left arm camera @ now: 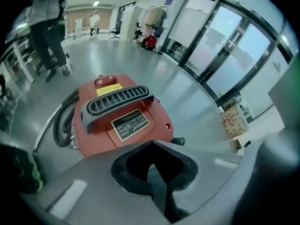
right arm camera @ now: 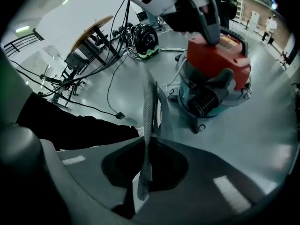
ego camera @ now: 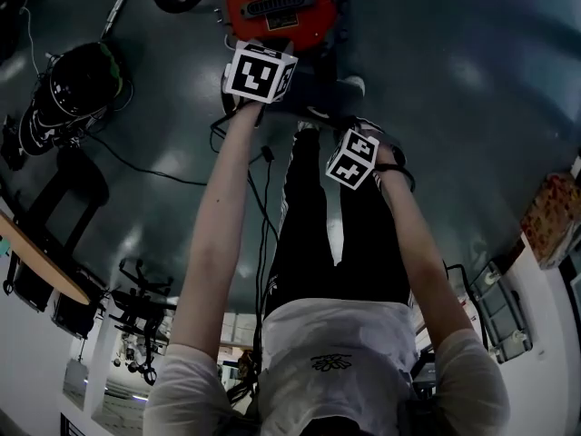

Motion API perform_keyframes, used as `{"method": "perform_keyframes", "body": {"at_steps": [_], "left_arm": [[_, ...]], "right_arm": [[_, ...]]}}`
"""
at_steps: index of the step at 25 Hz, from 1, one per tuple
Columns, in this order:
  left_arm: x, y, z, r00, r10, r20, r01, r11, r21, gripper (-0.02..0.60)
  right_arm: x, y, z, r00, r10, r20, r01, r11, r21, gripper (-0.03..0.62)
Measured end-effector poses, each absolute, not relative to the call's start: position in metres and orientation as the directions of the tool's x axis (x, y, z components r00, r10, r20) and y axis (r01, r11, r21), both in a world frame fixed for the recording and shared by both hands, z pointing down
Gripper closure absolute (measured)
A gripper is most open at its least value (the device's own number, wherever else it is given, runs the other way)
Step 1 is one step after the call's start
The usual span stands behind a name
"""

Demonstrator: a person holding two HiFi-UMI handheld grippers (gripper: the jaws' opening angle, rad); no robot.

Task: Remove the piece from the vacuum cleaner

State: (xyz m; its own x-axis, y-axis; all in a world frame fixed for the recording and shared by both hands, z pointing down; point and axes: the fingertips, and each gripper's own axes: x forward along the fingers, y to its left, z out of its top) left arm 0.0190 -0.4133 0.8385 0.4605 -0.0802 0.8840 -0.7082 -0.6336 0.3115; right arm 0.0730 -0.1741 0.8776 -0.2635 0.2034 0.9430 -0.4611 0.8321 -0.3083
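The red-topped vacuum cleaner (ego camera: 277, 3) stands on the grey floor just ahead of my feet. In the left gripper view its red lid (left arm camera: 117, 121) fills the middle, with a black grilled handle (left arm camera: 117, 102) and a label plate. The right gripper view shows its side, a teal drum (right arm camera: 215, 74) with a black port. My left gripper (ego camera: 260, 62) hangs right over the lid and looks shut on nothing; the right gripper view shows the left gripper (right arm camera: 209, 34) touching or nearly touching the top. My right gripper (right arm camera: 151, 86) is shut and empty, held back to the vacuum's right.
A black round machine with green trim (ego camera: 82, 80) and cables (ego camera: 154, 166) lie on the floor to the left. A wooden table (ego camera: 36, 262) stands further left. A black hose (left arm camera: 61, 123) curls beside the vacuum. A person (left arm camera: 47, 32) stands behind it.
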Motion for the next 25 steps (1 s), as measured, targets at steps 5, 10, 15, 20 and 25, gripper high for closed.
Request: {"method": "perform_keyframes", "body": {"at_steps": [5, 10, 15, 20, 25], "left_arm": [[0.005, -0.421, 0.766, 0.48, -0.258, 0.839, -0.821, -0.47, 0.325, 0.58], [0.009, -0.439, 0.653, 0.523, -0.406, 0.75, -0.814, -0.499, 0.297, 0.58], [0.003, -0.441, 0.536, 0.585, -0.549, 0.597, -0.798, -0.521, 0.302, 0.58], [0.018, -0.46, 0.427, 0.61, -0.678, 0.411, -0.79, -0.558, 0.254, 0.58], [0.033, -0.466, 0.329, 0.625, -0.748, 0.223, -0.78, -0.59, 0.209, 0.58]], "right_arm": [[0.082, -0.2, 0.808, -0.291, 0.113, 0.95, -0.517, 0.817, -0.255, 0.559], [0.098, -0.24, 0.73, -0.31, -0.057, 0.949, -0.56, 0.818, -0.134, 0.557], [0.107, -0.289, 0.615, -0.329, -0.29, 0.899, -0.594, 0.804, 0.042, 0.556], [0.125, -0.345, 0.525, -0.329, -0.51, 0.795, -0.727, 0.674, 0.132, 0.554], [0.138, -0.399, 0.404, -0.348, -0.723, 0.597, -0.8, 0.561, 0.214, 0.554]]}}
